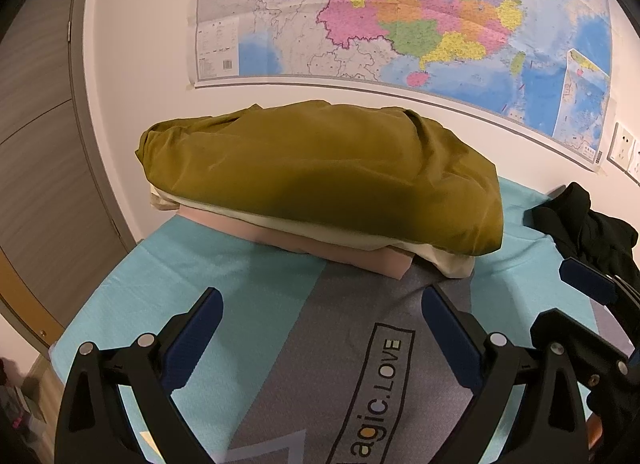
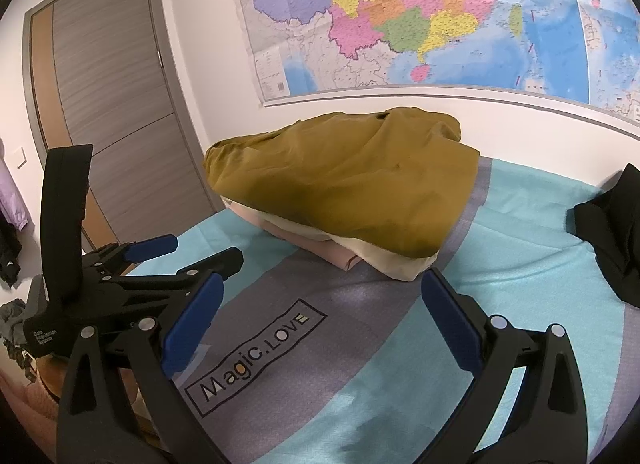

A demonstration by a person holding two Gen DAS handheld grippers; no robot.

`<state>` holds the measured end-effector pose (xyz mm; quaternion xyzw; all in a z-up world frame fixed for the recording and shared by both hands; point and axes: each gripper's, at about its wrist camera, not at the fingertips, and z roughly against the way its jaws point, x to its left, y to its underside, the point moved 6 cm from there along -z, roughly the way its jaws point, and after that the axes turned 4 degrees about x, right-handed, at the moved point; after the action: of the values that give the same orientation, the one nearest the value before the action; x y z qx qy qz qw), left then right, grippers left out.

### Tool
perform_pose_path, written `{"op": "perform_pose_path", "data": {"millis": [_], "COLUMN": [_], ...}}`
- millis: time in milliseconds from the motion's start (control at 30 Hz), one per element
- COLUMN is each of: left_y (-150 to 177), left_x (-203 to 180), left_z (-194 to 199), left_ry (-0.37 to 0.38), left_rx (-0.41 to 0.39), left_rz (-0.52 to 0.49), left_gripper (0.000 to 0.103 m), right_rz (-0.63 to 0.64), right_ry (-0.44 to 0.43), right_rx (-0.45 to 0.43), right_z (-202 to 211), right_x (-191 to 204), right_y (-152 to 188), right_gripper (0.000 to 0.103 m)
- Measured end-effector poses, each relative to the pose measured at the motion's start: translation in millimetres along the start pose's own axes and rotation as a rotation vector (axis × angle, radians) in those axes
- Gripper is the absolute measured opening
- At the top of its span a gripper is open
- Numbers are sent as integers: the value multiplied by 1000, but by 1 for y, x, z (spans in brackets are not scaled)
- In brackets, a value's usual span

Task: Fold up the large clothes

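Your left gripper point(image 1: 322, 314) and right gripper point(image 2: 322, 296) both hang with fingers spread wide and nothing between them, just above the teal and grey cloth point(image 1: 280, 320) printed "Magic.LOVE" that covers the tabletop. In the right wrist view the left gripper shows at the left, level with yours. Beyond the fingertips sits the stack of folded clothes: an olive-mustard garment point(image 1: 320, 175) on top, a cream piece point(image 1: 452, 264) under it, a pink piece point(image 1: 360, 252) at the bottom. To the right, apart from the stack, a black garment point(image 1: 592, 223) lies crumpled and unfolded. Behind everything, a map point(image 1: 400, 15) hangs on the wall, and a grey door point(image 2: 112, 103) stands to the left.
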<state>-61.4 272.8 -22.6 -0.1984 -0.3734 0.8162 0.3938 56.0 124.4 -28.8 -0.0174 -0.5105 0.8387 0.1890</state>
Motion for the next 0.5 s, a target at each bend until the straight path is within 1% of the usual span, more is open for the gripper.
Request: {"op": "perform_pose_path", "data": {"millis": [500], "left_y": [0], "left_x": [0], "left_z": [-1], "left_ry": [-1], "left_rx": [2], "left_rz": [-3], "left_gripper": [96], "right_rz": [-6], "right_ry": [3], "right_rx": [0], "right_z": [-1], "right_x": [0], "right_y": [-1], "right_gripper": [98]}}
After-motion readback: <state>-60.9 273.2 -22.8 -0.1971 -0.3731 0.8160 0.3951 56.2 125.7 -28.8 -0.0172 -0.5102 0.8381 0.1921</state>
